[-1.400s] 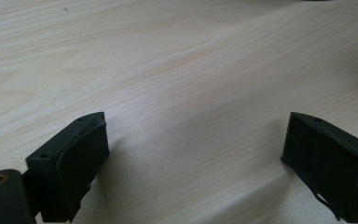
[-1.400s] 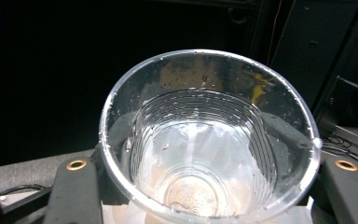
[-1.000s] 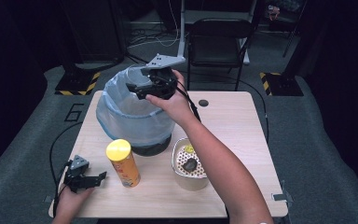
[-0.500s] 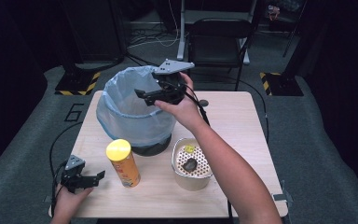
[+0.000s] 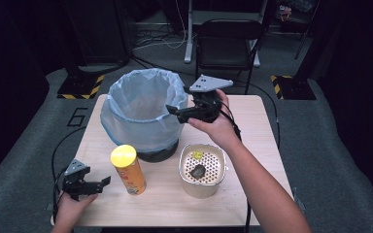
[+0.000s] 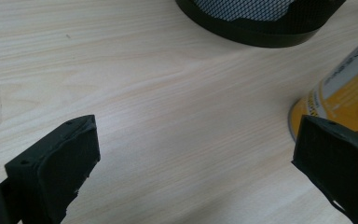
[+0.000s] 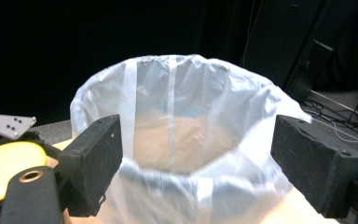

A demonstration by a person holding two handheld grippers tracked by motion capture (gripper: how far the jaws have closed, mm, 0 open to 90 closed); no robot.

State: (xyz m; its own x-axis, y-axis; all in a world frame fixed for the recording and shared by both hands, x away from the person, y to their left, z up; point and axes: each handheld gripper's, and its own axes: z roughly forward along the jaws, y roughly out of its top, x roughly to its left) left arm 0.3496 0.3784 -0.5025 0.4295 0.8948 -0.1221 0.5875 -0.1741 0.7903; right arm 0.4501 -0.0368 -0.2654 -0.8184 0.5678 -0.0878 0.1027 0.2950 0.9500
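Clearing the tabletop (image 5: 252,194) into the bin (image 5: 143,114): one piece of rubbish appears binned, the can (image 5: 127,169) comes next.

The right hand-held gripper (image 5: 175,110) hangs empty at the bin's right rim, jaws partly open with nothing between them, so its load has probably gone into the bag already. The left hand-held gripper (image 5: 102,181) sits low at the near-left of the tabletop; its jaws have just been opening and stand wide, empty, aimed at the can, which stands upright just beside it in front of the bin. Left to do, by my judgement: grasp the can and bin it, then deal with the dark lump (image 5: 197,170) lying in the beige holder (image 5: 201,184) right of the can.
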